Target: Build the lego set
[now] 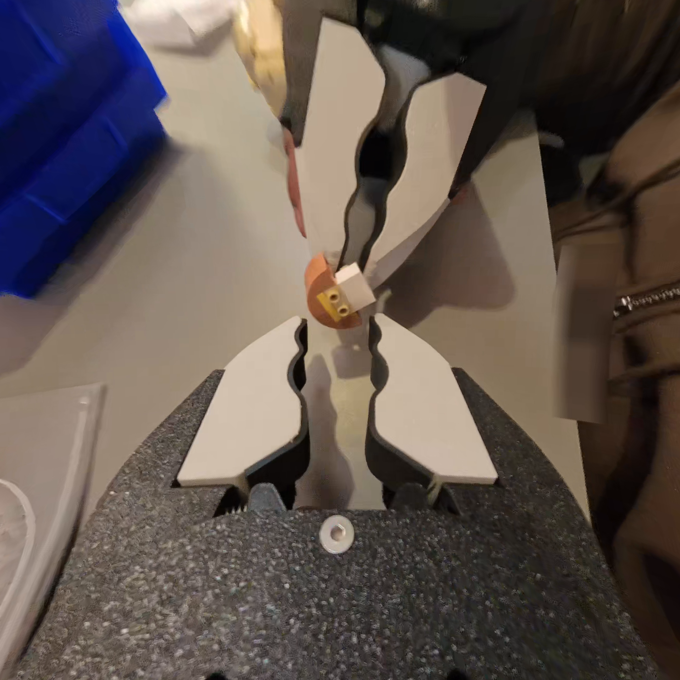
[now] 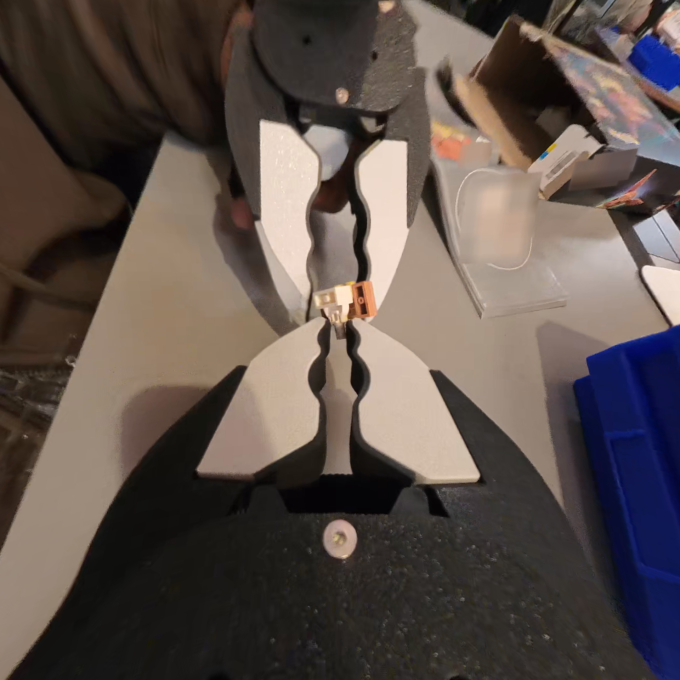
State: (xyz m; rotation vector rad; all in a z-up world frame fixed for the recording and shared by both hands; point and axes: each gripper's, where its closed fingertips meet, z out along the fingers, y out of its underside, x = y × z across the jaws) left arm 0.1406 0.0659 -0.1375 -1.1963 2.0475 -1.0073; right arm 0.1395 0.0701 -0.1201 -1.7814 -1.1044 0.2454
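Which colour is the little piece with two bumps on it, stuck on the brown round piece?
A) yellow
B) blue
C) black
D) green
A. In the left wrist view a small yellow piece with two studs sits on the flat face of the brown half-round piece, next to a white block.

No writing can be read in either view. The printed box point(image 2: 603, 92) and the white carton point(image 2: 563, 162) at the surface's far edge carry coloured print, too blurred to read.
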